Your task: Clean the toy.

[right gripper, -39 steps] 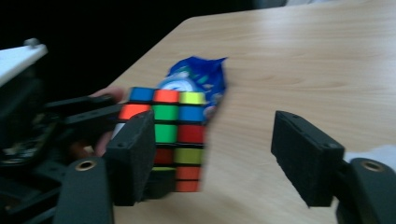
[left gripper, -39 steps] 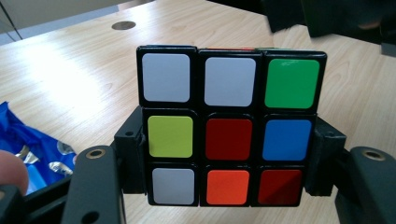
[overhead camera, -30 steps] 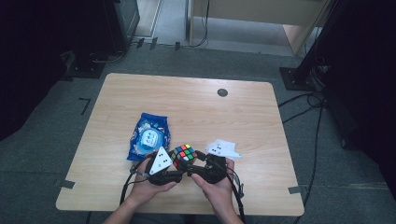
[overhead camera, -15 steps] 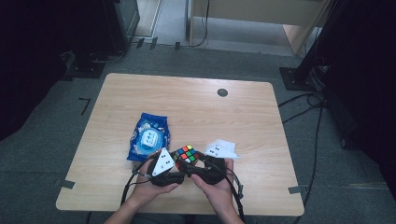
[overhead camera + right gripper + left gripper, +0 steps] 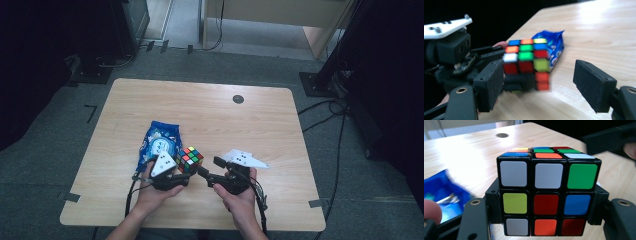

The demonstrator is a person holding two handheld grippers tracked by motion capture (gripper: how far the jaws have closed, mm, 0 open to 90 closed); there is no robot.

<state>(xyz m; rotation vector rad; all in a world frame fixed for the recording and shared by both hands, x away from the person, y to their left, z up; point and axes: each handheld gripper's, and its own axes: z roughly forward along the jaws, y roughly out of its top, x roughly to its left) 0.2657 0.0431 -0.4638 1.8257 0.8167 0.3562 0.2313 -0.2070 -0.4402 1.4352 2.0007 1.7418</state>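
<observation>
L gripper (image 5: 544,220) pinches Rubik's cube (image 5: 547,195) low — R gripper (image 5: 544,87), jaws just spreading, empty; re-center on 1 layer before squeezing

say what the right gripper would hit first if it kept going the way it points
Probably the puzzle cube clamped in the left gripper: it sits ahead between the right gripper's open jaws, apparently untouched. The blue packet lies behind it.

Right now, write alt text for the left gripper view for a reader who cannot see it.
A scrambled Rubik's cube sits clamped between the left gripper's two black fingers, its near face showing white, green, yellow, red, blue and orange stickers. Behind it lie a light wooden table with a round dark grommet and, at left, a blurred blue snack bag.
</observation>
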